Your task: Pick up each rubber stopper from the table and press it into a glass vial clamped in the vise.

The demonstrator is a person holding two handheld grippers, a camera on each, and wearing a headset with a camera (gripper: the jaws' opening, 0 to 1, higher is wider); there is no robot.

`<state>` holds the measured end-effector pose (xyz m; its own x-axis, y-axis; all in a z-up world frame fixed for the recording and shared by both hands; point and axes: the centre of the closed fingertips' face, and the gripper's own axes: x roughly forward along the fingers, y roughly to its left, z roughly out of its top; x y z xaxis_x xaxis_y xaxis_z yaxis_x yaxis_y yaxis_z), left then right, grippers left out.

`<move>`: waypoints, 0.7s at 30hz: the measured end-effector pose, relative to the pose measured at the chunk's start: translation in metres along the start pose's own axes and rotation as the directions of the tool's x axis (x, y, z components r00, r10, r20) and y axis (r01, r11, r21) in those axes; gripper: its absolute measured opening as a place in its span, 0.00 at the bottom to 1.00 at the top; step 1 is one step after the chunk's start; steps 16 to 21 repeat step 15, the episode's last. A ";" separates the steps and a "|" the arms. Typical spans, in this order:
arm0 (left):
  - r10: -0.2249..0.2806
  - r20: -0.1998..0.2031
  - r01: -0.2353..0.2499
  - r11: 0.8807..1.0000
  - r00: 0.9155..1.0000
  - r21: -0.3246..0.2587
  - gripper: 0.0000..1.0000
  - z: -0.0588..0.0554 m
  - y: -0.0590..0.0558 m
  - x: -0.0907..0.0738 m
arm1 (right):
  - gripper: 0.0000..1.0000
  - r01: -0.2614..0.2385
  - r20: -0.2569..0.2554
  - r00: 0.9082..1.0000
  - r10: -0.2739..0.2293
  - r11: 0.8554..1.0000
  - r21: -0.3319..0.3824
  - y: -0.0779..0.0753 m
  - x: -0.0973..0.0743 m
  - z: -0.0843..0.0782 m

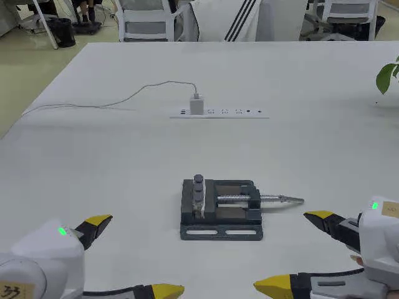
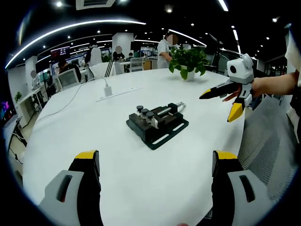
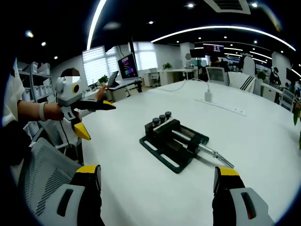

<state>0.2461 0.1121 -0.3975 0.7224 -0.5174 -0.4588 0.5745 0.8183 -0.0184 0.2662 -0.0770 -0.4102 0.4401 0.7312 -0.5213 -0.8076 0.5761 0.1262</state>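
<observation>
A dark vise point(image 1: 221, 212) sits mid-worktop point(image 1: 124, 156), clamping three small vials point(image 1: 198, 194) in a row, each seemingly topped by a dark stopper point(image 1: 198, 179). The left gripper point(image 1: 134, 254) and right gripper point(image 1: 294, 250) hover on either side of it, nearer the viewer, with fingers point(image 1: 98, 220) spread wide and empty.

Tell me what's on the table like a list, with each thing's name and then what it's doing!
table: big and white
vise: dark, mid-table, screw handle pointing right in the head view
vials: three in a row, clamped in the vise
stoppers: dark, one on top of each vial
left gripper: open, holding nothing
right gripper: open, holding nothing
power strip: white, beyond the vise, with a charger plugged in
</observation>
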 end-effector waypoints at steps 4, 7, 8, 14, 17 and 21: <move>0.011 0.008 -0.011 1.000 1.000 -0.006 0.99 0.003 0.005 -0.003 | 0.99 0.019 0.010 1.000 -0.019 1.000 0.001 -0.005 -0.003 0.005; 0.016 0.014 -0.016 1.000 1.000 0.005 0.99 0.005 0.006 -0.004 | 0.99 0.021 0.014 1.000 -0.021 1.000 -0.013 -0.005 -0.003 0.006; 0.015 0.012 -0.015 1.000 1.000 0.003 0.99 0.006 0.007 -0.004 | 0.99 0.024 0.013 1.000 -0.024 1.000 -0.016 -0.005 -0.002 0.005; 0.020 0.014 -0.020 1.000 1.000 0.008 0.99 0.006 0.008 -0.006 | 0.99 0.012 0.015 1.000 -0.012 1.000 0.001 0.003 0.000 0.004; 0.023 0.015 -0.023 1.000 1.000 0.007 0.99 0.006 0.009 -0.005 | 0.99 0.013 0.013 1.000 -0.013 1.000 0.001 0.003 0.001 0.003; 0.023 0.015 -0.023 1.000 1.000 0.007 0.99 0.006 0.009 -0.005 | 0.99 0.013 0.013 1.000 -0.013 1.000 0.001 0.003 0.001 0.003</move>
